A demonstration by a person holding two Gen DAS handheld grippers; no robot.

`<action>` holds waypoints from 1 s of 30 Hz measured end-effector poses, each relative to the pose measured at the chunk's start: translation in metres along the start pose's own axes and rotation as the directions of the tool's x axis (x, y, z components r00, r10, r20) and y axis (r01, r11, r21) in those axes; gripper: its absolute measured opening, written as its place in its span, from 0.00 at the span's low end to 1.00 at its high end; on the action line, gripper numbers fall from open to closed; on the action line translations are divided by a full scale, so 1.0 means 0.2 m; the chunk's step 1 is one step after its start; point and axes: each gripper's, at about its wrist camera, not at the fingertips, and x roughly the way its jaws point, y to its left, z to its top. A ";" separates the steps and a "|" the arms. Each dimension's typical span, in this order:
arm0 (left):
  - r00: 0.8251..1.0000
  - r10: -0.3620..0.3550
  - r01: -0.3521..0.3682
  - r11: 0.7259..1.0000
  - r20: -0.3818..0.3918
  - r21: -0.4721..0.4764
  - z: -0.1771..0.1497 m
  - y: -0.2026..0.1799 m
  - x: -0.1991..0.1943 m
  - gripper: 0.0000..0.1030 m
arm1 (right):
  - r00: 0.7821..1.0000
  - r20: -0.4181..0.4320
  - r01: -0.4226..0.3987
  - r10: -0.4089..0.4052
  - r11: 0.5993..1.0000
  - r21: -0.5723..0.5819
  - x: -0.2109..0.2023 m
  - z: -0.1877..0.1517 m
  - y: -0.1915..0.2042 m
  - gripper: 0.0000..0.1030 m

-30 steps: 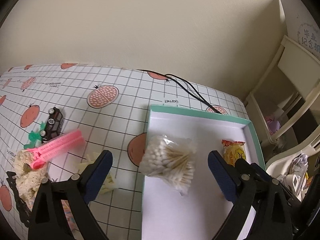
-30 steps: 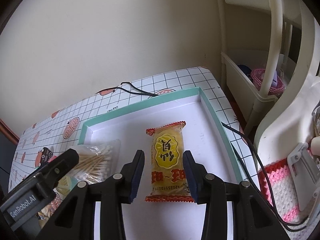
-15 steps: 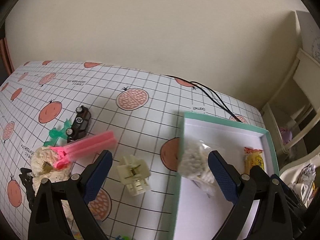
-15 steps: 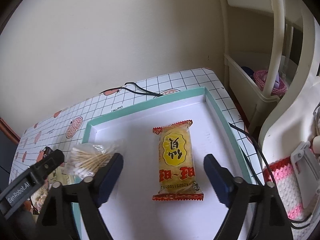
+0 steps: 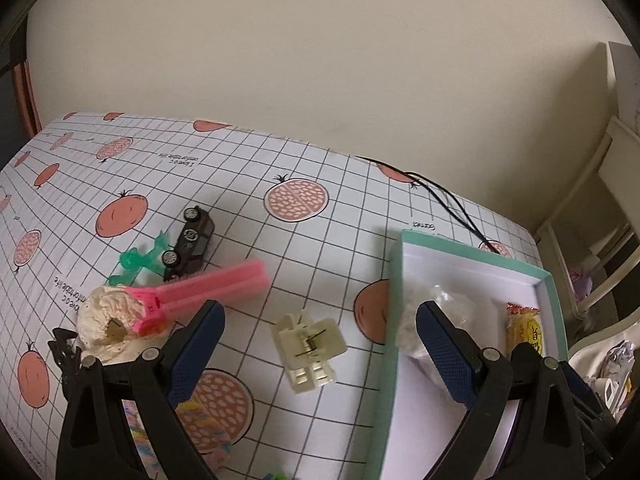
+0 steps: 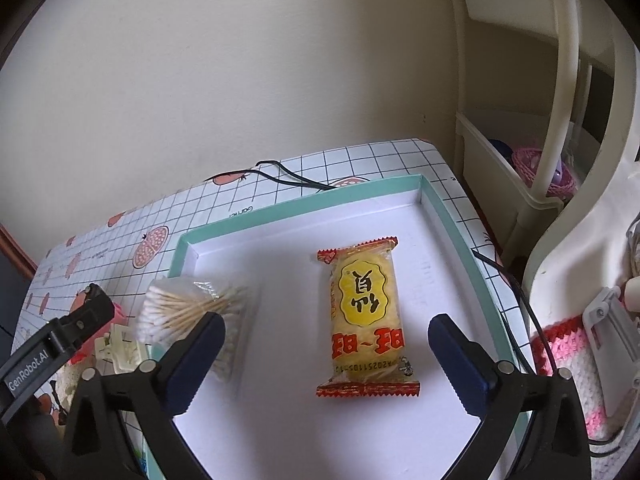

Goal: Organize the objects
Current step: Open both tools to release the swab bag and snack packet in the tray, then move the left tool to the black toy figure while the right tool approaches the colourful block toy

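A teal-rimmed white tray [image 6: 440,208] [image 5: 396,280] holds a yellow snack packet [image 6: 366,316] [image 5: 524,328] and a bag of cotton swabs [image 6: 188,312] [image 5: 420,312]. My right gripper [image 6: 326,344] is open above the tray, its fingers either side of the packet's near end without touching it. My left gripper [image 5: 320,332] is open over the tablecloth, with a cream plastic clip [image 5: 310,344] lying between its fingers. Left of it lie a pink comb-like clip [image 5: 208,288], a cream scrunchie [image 5: 108,320], a dark toy car [image 5: 188,244] and a green plastic figure [image 5: 138,260].
A black cable [image 5: 440,196] runs along the table's far edge behind the tray. Colourful candy packets [image 5: 200,432] lie near the left gripper's base. White shelving [image 6: 520,184] and a crocheted pink cloth [image 6: 568,352] stand right of the table. A wall closes off the back.
My left gripper swung left, off the swab bag in the tray, to over the cream clip. My right gripper opened wide, let go of the snack packet and drew back slightly.
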 end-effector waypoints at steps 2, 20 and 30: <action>1.000 0.003 -0.003 1.000 -0.007 0.005 -0.01 0.02 -0.01 0.94 | 1.000 -0.008 0.000 0.000 1.000 -0.013 -0.01 -0.01 0.02 1.00; 0.999 -0.015 0.013 0.998 -0.032 -0.068 -0.05 0.36 -0.31 0.94 | 1.000 -0.019 -0.008 0.005 0.988 -0.157 -0.28 -0.04 0.25 1.00; 1.000 -0.020 0.016 0.990 -0.023 -0.143 -0.10 0.66 -0.53 0.94 | 0.998 -0.004 -0.061 0.062 0.970 -0.235 -0.47 -0.08 0.51 1.00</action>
